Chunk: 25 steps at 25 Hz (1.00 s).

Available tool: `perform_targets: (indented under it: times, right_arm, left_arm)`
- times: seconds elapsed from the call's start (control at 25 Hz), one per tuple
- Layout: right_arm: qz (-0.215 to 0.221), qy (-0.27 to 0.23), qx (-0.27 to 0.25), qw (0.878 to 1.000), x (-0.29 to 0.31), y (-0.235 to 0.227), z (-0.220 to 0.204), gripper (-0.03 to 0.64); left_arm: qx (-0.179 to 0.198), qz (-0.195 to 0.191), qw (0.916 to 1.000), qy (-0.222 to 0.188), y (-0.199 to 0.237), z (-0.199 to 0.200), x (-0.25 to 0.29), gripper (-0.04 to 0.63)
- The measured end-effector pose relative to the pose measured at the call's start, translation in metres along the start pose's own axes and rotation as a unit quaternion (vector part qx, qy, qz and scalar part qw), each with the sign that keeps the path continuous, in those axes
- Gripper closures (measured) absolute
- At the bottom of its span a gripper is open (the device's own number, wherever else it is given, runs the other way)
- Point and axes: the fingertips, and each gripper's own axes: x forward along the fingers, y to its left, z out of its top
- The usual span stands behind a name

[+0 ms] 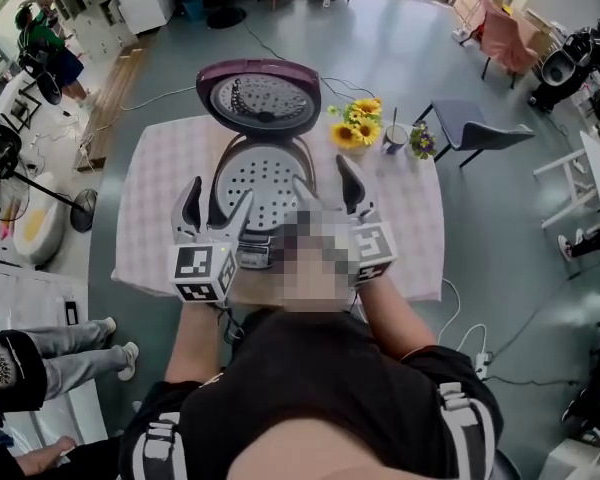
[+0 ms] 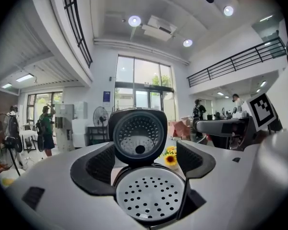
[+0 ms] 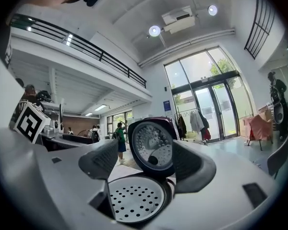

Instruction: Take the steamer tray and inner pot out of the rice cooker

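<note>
The rice cooker (image 1: 262, 203) stands on the table with its purple lid (image 1: 259, 97) swung up and back. A round perforated steamer tray (image 1: 262, 183) sits in its mouth and hides the inner pot below. My left gripper (image 1: 220, 194) hovers open over the cooker's front left rim. My right gripper (image 1: 322, 176) is open at the front right rim. In the left gripper view the steamer tray (image 2: 151, 195) lies just beyond the spread jaws of the left gripper (image 2: 144, 164), with the lid (image 2: 137, 135) behind. The right gripper view shows the steamer tray (image 3: 134, 198) below and ahead of the right gripper (image 3: 146, 162). Neither gripper holds anything.
The table carries a pale checked cloth (image 1: 160, 193). A vase of sunflowers (image 1: 358, 124), a cup (image 1: 395, 138) and a small plant (image 1: 421, 141) stand right of the lid. A grey chair (image 1: 477, 130) is beyond the table's right corner. A standing fan (image 1: 40, 183) is at the left.
</note>
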Motion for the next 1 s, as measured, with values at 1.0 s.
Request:
perform_targets:
  times: [1.0]
  right_arm:
    - [-0.073,0.266,-0.017,0.961,0.042,-0.006,-0.099,0.293]
  left_arm:
    - [-0.026,-0.032,0.9763,0.213,0.067,-0.078,0.029,0.221]
